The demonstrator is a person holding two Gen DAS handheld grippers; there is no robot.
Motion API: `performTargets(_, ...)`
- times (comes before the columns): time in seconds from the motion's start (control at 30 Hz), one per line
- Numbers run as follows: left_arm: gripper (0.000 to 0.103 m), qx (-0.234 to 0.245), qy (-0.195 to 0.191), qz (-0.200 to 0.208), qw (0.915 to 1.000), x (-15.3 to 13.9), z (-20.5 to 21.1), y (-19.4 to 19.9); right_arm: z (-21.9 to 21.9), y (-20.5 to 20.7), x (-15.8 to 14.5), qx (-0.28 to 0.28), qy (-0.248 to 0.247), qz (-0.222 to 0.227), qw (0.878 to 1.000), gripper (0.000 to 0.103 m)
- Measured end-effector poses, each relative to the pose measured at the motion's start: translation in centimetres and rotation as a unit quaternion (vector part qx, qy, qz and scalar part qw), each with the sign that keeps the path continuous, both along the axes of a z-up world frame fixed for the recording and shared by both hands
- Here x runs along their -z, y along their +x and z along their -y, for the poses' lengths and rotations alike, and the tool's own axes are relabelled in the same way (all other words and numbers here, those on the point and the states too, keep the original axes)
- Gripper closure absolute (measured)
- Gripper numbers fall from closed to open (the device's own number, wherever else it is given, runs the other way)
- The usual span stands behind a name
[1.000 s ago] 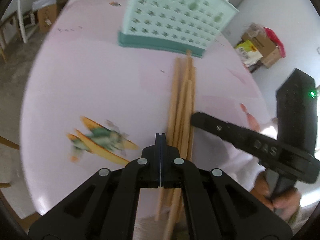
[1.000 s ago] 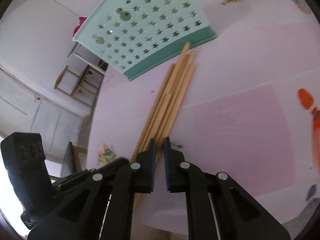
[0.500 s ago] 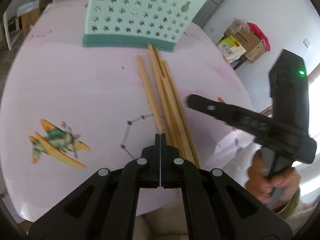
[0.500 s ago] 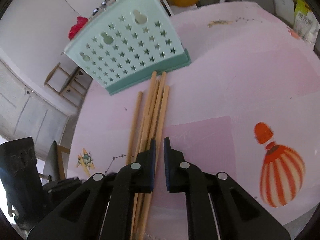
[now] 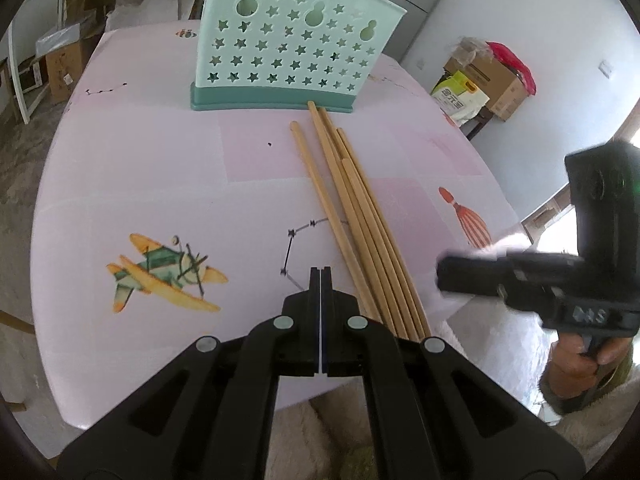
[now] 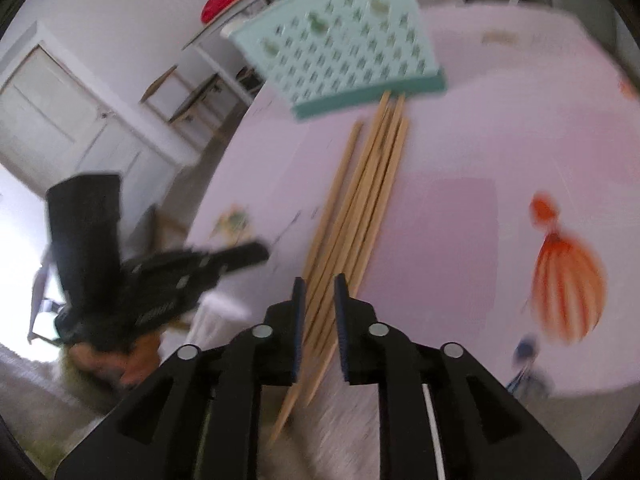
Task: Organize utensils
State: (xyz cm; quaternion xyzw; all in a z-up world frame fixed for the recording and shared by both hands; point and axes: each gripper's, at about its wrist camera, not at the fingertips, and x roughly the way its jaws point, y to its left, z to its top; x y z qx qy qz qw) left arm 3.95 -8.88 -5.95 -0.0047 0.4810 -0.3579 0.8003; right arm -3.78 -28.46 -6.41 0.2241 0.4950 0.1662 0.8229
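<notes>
Several wooden chopsticks (image 5: 352, 208) lie together on the pink table (image 5: 140, 160), far ends touching the base of a mint-green utensil holder (image 5: 292, 44) with star cut-outs. My left gripper (image 5: 321, 276) is shut and empty, just left of the chopsticks' near ends. My right gripper (image 6: 318, 284) is open by a narrow gap, hovering over the near ends of the chopsticks (image 6: 360, 200), which overhang the table edge. The holder (image 6: 340, 40) stands beyond. The right gripper also shows at the right of the left wrist view (image 5: 444, 276).
The table carries printed pictures: an aeroplane (image 5: 160, 272) and a red balloon (image 6: 564, 280). Cardboard boxes (image 5: 488, 76) stand on the floor at the right. A white door (image 6: 52, 120) and wooden chairs are behind the table.
Both grippers have pulled back toward the near table edge. The right gripper's jaws have widened a little and now sit over the chopsticks' near ends. The chopsticks have not moved.
</notes>
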Motion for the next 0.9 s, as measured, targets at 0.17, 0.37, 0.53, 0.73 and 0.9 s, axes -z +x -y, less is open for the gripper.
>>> performTargets(0.17, 0.103, -0.002, -0.001, 0.006, 1.0000, -0.2, -0.8, -0.7, -0.8, -2.6, 2.1, -0.019, 0.055, -0.083, 0.995, 0.072)
performTargets(0.37, 0.103, -0.006, -0.007, 0.006, 0.9999, -0.3, -1.0, -1.0, -2.0, -4.5, 5.0, -0.013, 0.085, -0.159, 0.983, 0.071)
performTargets(0.53, 0.103, -0.002, -0.007, 0.009, 0.9999, -0.4, -0.8, -1.0, -2.8, -4.4, 6.2, -0.007, 0.085, -0.178, 0.980, 0.071)
performTargets(0.73, 0.103, -0.008, -0.006, 0.007, 0.9999, -0.3, -1.0, -0.8, -3.0, -4.4, 6.5, 0.002, 0.095, -0.172, 0.981, 0.098)
performTargets(0.9, 0.103, -0.013, -0.007, 0.007, 0.9999, -0.2, -1.3, -0.5, -1.6, -4.0, 4.1, 0.017, 0.091, -0.134, 0.987, 0.098)
